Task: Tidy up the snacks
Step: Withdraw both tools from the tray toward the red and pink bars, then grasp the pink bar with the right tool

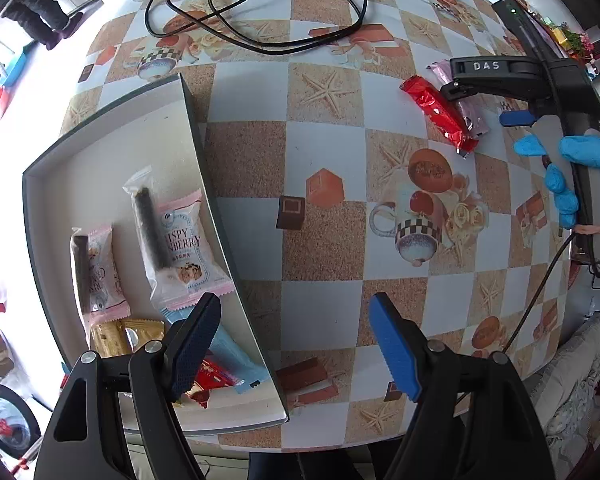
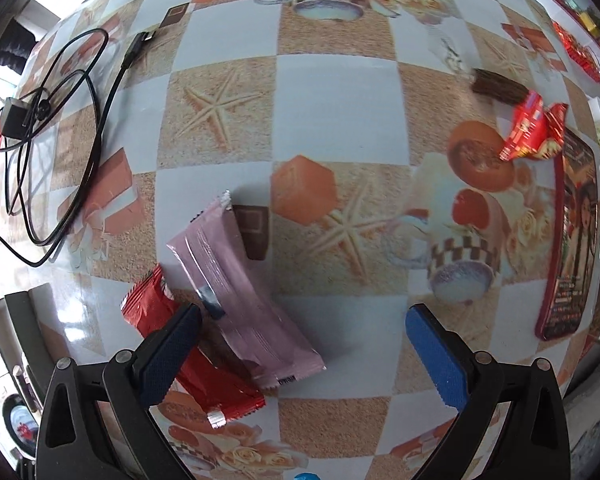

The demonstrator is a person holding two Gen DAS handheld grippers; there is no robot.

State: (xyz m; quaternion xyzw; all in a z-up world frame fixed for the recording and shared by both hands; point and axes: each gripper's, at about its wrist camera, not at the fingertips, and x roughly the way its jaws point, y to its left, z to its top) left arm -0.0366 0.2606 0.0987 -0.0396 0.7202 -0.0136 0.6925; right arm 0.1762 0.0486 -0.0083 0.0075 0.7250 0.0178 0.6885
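Note:
A shallow grey tray (image 1: 196, 128) lies at the left and holds several wrapped snacks, among them a pink cranberry crisp pack (image 1: 184, 248) and a dark roll stick (image 1: 152, 232). My left gripper (image 1: 296, 348) hangs open over the tray's right wall, with nothing between its fingers. A red bar (image 2: 192, 356) and a pink bar (image 2: 244, 300) lie side by side on the patterned tablecloth (image 2: 332, 92). My right gripper (image 2: 304, 354) stands open just above them, its left finger (image 2: 172, 356) over the red bar. In the left wrist view a blue-gloved hand (image 1: 580, 184) holds the right gripper (image 1: 485, 104).
A black cable with a charger (image 1: 260, 20) sprawls across the far side of the table. A small red packet (image 2: 532, 128), a brown tuft (image 2: 498, 86) and a red-edged printed box (image 2: 572, 240) lie to the right. The table's near edge (image 1: 340, 446) runs below the left gripper.

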